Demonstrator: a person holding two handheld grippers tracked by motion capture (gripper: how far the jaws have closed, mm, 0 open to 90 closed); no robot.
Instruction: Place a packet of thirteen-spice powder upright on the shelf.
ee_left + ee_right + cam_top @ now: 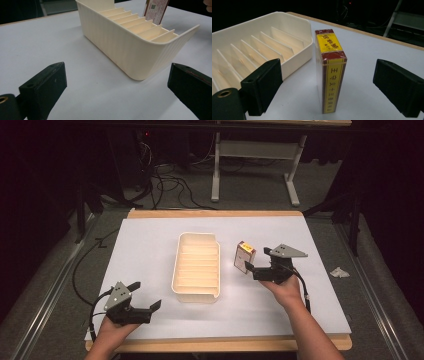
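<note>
**Right gripper lined up on the little book, left one parked**

So the right gripper (pixel 253 268) sits right of the cream slotted tray (pixel 196 292), held level over the white table sheet (pixel 145 250), with the person's right hand (pixel 286 290) wrapped round its back end and the forearm coming in from the bottom edge. Its jaws stand apart on either side of the small red and yellow book (pixel 244 257), pads not touching it. That book stands upright on its end on the sheet, just beside the tray's right wall. In the right gripper view you're looking at the book (pixel 332 75) spine-on between the two black jaws, with clear gaps both sides.

The left gripper (pixel 150 295) rests low near the front left of the sheet, pointed toward the tray, jaws wide apart with nothing in them. The left hand (pixel 114 330) is partly cut off by the bottom edge.

Hard bits: the lettering on the spine is too blurry to read. In the left gripper view the tray (pixel 130 47) hides the bottom of the book (pixel 155 10), and the frame crops its top
</note>
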